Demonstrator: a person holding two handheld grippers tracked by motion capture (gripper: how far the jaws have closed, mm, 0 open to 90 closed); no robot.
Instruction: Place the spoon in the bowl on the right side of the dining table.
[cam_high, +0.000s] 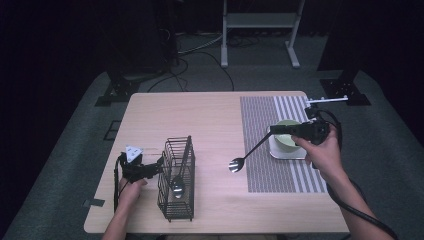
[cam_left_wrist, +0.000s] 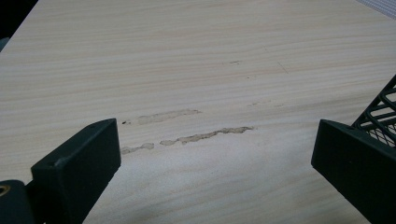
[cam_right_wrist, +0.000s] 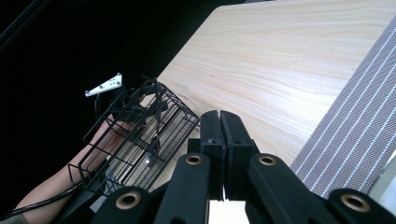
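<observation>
The spoon (cam_high: 248, 152) hangs over the middle of the desk (cam_high: 215, 115), handle pinched in the right gripper (cam_high: 274, 131), bowl end low by the striped mat's (cam_high: 280, 145) left edge. The left gripper (cam_high: 159, 165), jaws spread wide, sits against the wire basket (cam_high: 177, 180) near the desk's front-left corner.

The ladle (cam_high: 248, 152), a dark long-handled one with a shiny metal bowl, was clamped by its handle end between the right gripper's (cam_high: 274, 130) closed jaws and slanted down and away from them, its bowl hanging low over the tabletop (cam_high: 215, 120). The black wire basket (cam_high: 177, 178) stood upright, its near wall just beside one of the left gripper's (cam_high: 159, 165) wide-apart jaws, with nothing between them.
</observation>
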